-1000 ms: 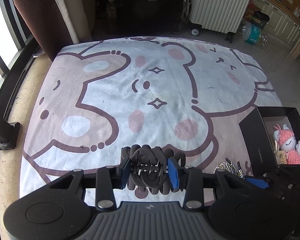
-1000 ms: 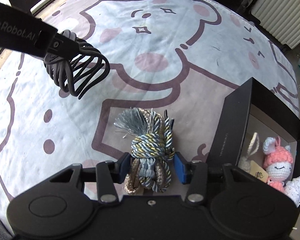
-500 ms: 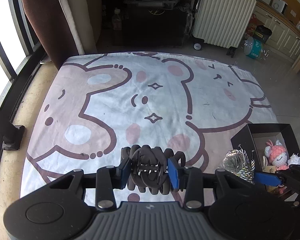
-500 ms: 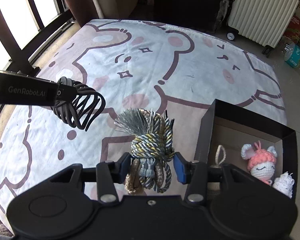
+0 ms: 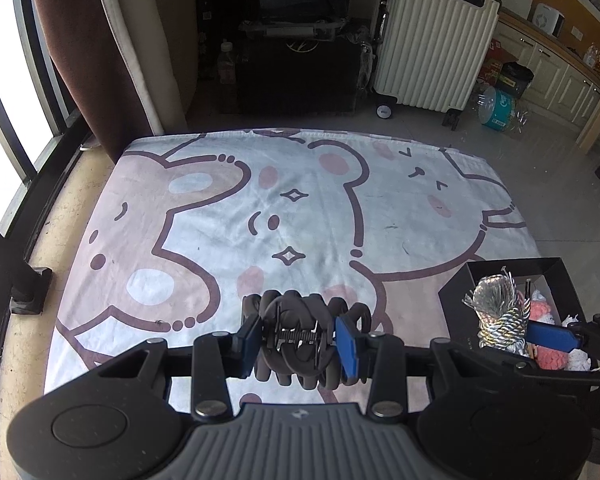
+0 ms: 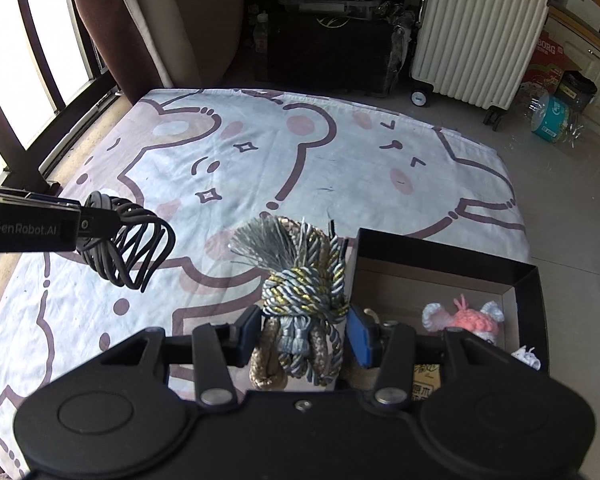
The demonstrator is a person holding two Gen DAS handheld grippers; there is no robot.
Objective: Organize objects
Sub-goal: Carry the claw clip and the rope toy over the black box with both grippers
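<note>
Left wrist view: the left claw (image 5: 303,338) was clamped on a black hair clip (image 5: 300,340), its blue pads (image 5: 349,345) pressed against both sides of the clip's spring hinge. The clip was held clear above the cartoon-bear blanket (image 5: 220,208), which lay spread on the floor ahead of and below the claw. To the right of the left claw sat an open black box (image 5: 456,292), and over it hung the rope bundle (image 5: 500,320) carried by the right claw (image 5: 548,336).

Right wrist view: the right claw (image 6: 306,334) was closed on the knotted bundle of grey, gold and silver cord (image 6: 304,296) — fingers (image 6: 358,336) against both flanks of the knot, the frayed tassel end pointing up and away from the claw. The bundle was held at the near left edge of the black box (image 6: 440,252), which stood just right of and ahead of the claw. Inside the box, to the claw's right, lay a pink-and-white crocheted doll (image 6: 464,318) and a small white crocheted item (image 6: 528,356) at the box's near right corner. The left claw (image 6: 100,224) entered from the left of this view with the hair clip (image 6: 128,248) in its grip, well apart from the box. A cream ribbed suitcase (image 6: 476,36) stood far ahead on the tiled floor, beyond the blanket.
</note>
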